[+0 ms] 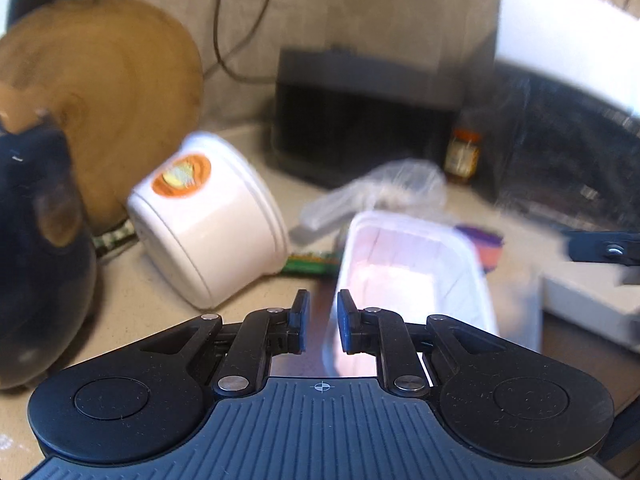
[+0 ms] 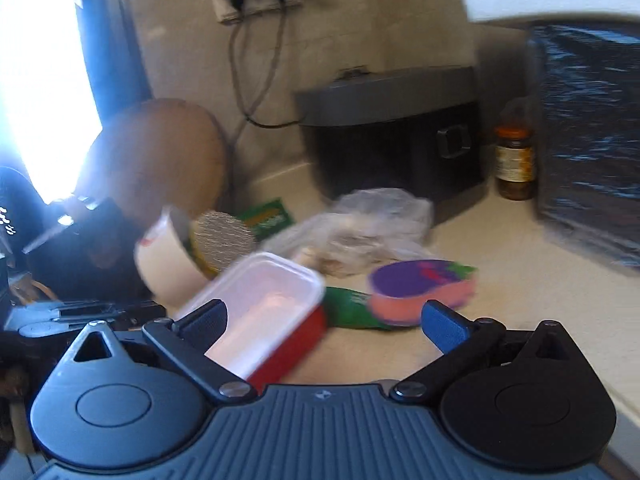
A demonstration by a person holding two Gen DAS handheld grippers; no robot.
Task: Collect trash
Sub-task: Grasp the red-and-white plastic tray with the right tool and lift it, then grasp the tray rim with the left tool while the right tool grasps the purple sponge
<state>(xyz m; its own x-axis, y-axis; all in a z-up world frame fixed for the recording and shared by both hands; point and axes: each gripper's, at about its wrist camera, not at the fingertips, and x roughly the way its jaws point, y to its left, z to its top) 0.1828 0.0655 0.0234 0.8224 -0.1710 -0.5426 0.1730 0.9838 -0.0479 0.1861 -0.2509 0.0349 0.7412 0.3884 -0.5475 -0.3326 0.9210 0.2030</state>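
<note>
My left gripper is shut on the near rim of a clear plastic tray with a red base, holding it tilted above the counter. The same tray shows in the right wrist view, just in front of my right gripper, which is open and empty. A white tub lies on its side to the left; it also shows in the right wrist view. A crumpled clear plastic bag, a purple and orange pack and a green wrapper lie on the counter beyond.
A dark grey box stands at the back wall, a brown jar beside it. A round wooden board leans at the left. A large dark appliance fills the right. Cables hang from wall sockets.
</note>
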